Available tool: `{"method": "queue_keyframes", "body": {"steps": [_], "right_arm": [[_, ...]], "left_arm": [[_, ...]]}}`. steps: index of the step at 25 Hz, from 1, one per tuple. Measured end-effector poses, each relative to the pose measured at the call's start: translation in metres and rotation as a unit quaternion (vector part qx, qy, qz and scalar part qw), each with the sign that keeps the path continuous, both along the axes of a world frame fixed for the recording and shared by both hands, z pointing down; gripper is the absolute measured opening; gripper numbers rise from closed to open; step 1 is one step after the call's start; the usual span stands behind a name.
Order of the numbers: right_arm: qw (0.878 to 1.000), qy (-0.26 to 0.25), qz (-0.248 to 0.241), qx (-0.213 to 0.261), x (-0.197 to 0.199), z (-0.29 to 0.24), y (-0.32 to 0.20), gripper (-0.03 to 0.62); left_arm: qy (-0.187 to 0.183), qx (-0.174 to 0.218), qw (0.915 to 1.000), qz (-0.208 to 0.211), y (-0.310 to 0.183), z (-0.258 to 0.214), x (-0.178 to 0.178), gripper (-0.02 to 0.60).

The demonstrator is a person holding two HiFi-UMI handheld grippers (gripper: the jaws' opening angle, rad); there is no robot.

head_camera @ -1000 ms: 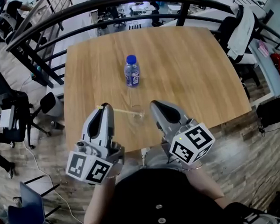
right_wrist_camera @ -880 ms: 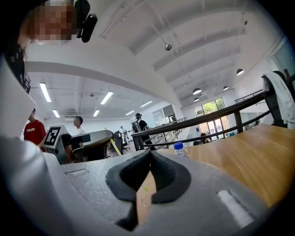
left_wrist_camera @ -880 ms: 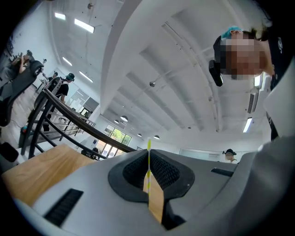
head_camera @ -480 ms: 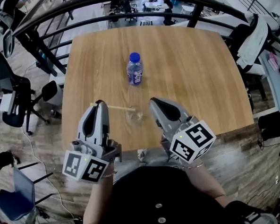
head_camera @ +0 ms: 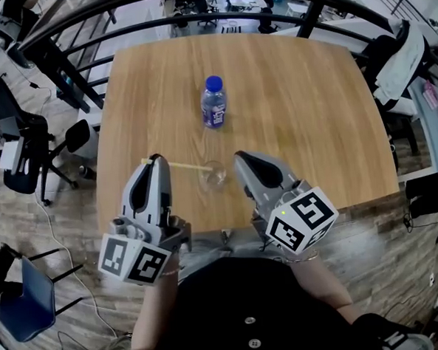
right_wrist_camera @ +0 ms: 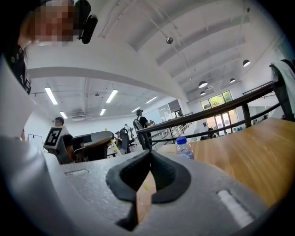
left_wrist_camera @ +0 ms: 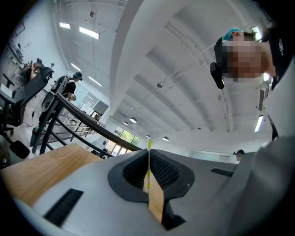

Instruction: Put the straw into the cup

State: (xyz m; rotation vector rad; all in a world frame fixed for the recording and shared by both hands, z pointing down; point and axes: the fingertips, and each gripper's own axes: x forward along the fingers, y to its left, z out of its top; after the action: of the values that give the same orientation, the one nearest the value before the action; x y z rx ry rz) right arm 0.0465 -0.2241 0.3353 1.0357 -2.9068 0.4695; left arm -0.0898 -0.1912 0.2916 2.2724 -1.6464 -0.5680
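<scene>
The left gripper [head_camera: 156, 161] is clamping the straw [head_camera: 185, 167] nearly level, its free tip at the clear cup [head_camera: 215, 177]'s rim, while the right gripper [head_camera: 240, 160] is hovering closed and empty beside it, so a sideways push risks toppling the unsteadied cup.

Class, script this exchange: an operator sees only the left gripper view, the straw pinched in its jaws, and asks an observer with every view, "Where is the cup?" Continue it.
Observer: The clear cup stands on the table, between the left gripper and the right gripper.
Operator: Where does the straw end?
Observer: The straw runs almost level from your jaws to the cup's rim.
Operator: Does the right gripper hold the cup?
Observer: No; it is shut, empty, beside the cup.
</scene>
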Motion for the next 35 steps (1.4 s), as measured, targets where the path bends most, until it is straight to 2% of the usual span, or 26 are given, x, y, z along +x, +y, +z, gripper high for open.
{"method": "queue_keyframes", "body": {"steps": [11,25,35], "right_arm": [[0.999,0.003,0.034,-0.015,0.005,0.001,-0.005,-0.002],[0.998,0.005,0.052,-0.022,0.003,0.005,-0.016,-0.002],[0.997,0.011,0.058,-0.039,0.002,0.019,-0.020,-0.002]], "left_arm": [[-0.007,-0.013,0.9993,0.035,-0.015,-0.001,0.003,0.026],[-0.009,-0.031,0.9977,0.060,-0.031,0.015,0.004,0.026],[-0.017,-0.059,0.9953,0.074,-0.035,0.037,0.006,0.026]]}}
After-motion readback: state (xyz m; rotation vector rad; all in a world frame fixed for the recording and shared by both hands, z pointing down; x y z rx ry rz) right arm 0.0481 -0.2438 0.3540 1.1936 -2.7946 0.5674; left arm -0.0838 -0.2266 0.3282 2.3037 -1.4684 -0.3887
